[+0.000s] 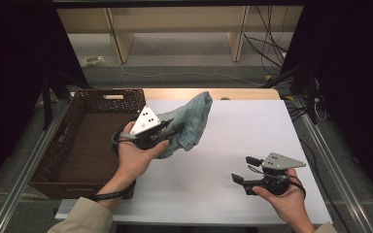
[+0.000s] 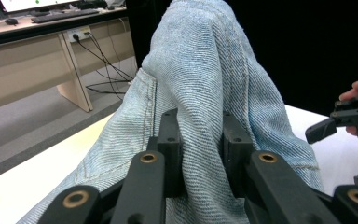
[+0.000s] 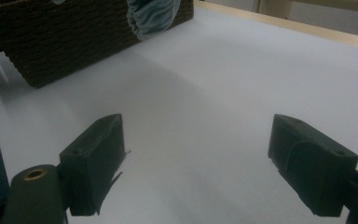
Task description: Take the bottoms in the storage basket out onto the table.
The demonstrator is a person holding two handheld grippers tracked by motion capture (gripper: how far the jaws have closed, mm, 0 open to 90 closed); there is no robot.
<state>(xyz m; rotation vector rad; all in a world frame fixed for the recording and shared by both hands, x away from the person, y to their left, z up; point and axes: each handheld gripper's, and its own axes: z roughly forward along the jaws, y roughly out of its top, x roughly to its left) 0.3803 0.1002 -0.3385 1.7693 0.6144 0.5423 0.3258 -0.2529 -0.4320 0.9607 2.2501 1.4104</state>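
A light blue denim garment (image 1: 192, 120) hangs bunched above the white table, just right of the brown wicker basket (image 1: 85, 141). My left gripper (image 1: 175, 130) is shut on a fold of it; in the left gripper view the denim (image 2: 200, 79) rises between the two black jaws and the pads (image 2: 170, 140) press on it from both sides. My right gripper (image 1: 245, 171) rests low over the table's near right part, its jaws wide apart with only bare white tabletop between its fingers (image 3: 98, 158). The right gripper view catches the garment's lower edge (image 3: 151, 16) in front of the basket (image 3: 51, 42).
The basket is open-topped and stands at the table's left edge. The white table surface (image 1: 243, 131) stretches between the garment and the right gripper. Wooden shelving legs and cables (image 1: 267, 48) lie on the floor beyond the far edge.
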